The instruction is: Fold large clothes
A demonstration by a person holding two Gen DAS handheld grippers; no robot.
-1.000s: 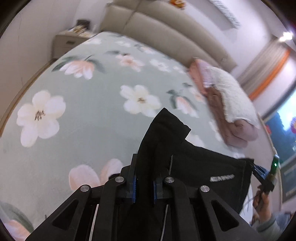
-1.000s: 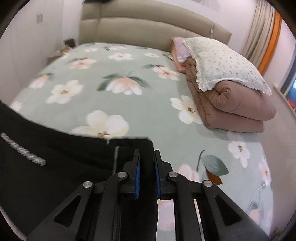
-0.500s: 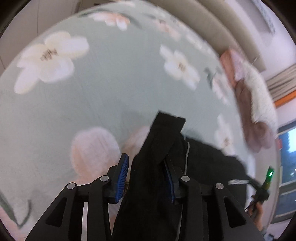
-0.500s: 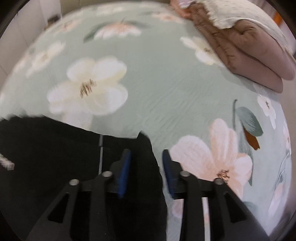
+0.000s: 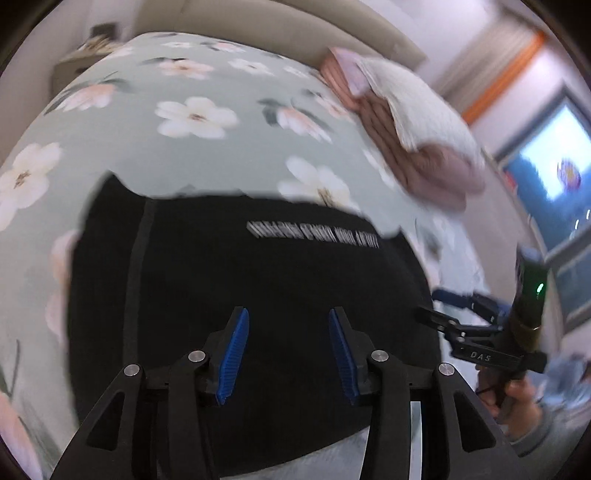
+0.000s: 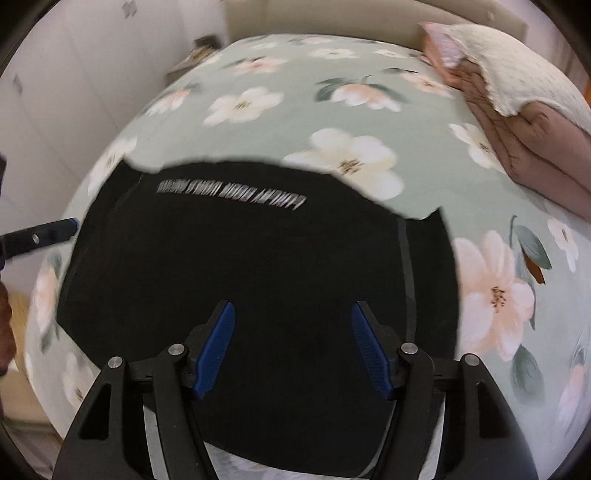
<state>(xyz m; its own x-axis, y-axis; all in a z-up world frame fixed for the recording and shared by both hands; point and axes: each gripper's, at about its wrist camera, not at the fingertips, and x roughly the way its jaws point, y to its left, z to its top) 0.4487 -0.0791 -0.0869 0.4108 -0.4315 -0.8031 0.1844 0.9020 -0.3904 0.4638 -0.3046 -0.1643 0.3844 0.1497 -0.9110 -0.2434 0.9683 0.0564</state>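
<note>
A large black garment with a line of white lettering lies spread flat on the flowered green bedspread. The same black garment fills the middle of the right wrist view. My left gripper hovers over its near part, jaws apart and still opening, nothing between the blue pads. My right gripper hangs over the near part too, jaws opening wide, pads free of the cloth. In the left wrist view the right gripper shows at the garment's right edge, held by a hand.
A folded pink duvet topped by a white pillow lies at the bed's right side. A beige headboard and a bedside table stand at the far end. A window is on the right.
Both grippers were shut on the garment's corners, then opened and let go. The garment now lies flat, and both grippers have drawn back toward its near edge.
</note>
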